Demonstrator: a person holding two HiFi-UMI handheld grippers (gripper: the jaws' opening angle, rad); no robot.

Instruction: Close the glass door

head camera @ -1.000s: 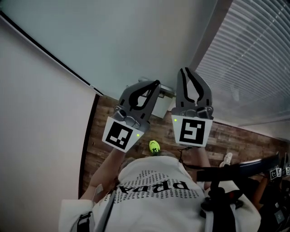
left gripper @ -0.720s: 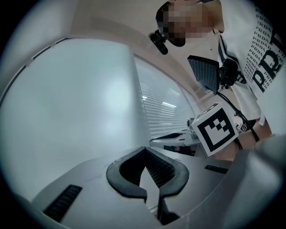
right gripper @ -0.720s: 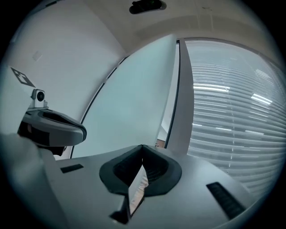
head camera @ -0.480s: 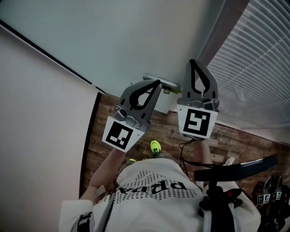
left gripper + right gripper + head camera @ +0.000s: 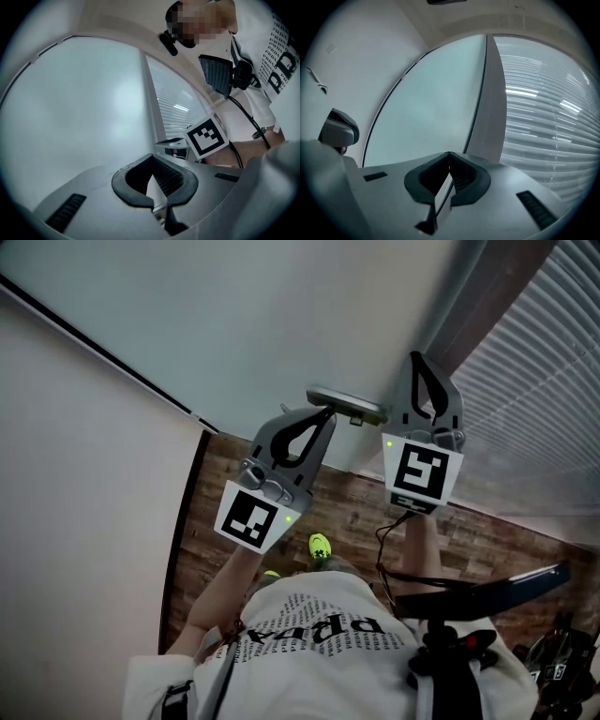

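The frosted glass door (image 5: 281, 315) fills the top of the head view, with a metal lever handle (image 5: 345, 406) near its right edge. My left gripper (image 5: 325, 412) is shut and empty, its tip just left of the handle. My right gripper (image 5: 421, 358) is shut and empty too, and points at the door's edge by the grey post (image 5: 473, 306), just right of the handle. In the right gripper view the shut right gripper (image 5: 449, 155) faces the glass (image 5: 431, 108) and the post (image 5: 493, 103). In the left gripper view the left gripper (image 5: 151, 158) faces the glass (image 5: 79, 108).
A white wall (image 5: 84, 502) runs along the left, and slatted blinds (image 5: 553, 381) hang right of the post. Below lie a wood-plank floor (image 5: 349, 512) and the person's white printed shirt (image 5: 319, 634). A black stand (image 5: 469, 592) is at the lower right.
My right gripper has moved forward and to the right, past the handle, toward the door's edge. The slit between glass and post no longer shows. The left gripper has hardly moved.
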